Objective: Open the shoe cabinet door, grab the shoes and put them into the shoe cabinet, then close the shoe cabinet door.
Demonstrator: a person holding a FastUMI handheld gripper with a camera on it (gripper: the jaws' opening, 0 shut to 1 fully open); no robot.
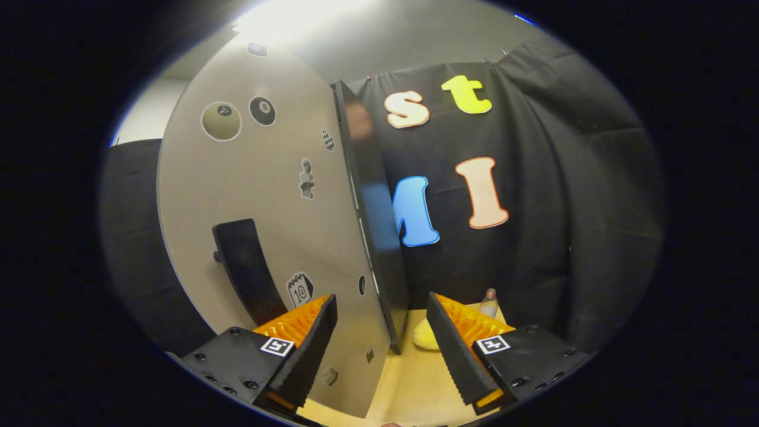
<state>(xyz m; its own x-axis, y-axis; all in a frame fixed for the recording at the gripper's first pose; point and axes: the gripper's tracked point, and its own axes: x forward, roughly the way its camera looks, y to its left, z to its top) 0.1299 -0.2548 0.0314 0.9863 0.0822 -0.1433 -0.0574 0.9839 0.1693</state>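
Clearly the jaws (382,350) stand apart, gripping nothing, low in the frame before the shoe cabinet door (261,225). Left of centre, that grey door carries a black handle (246,270), an "8" billiard-ball sticker (262,111) and a "10" sticker (300,289). Lower centre, a yellow shoe (425,336) and small bottle (489,303) sit on the counter (409,385).

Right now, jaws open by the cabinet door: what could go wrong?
1. The gripper straddles the door's edge, not the black handle; closing could pinch the panel.
2. Swinging the door could sweep the yellow item and small bottle just behind it.
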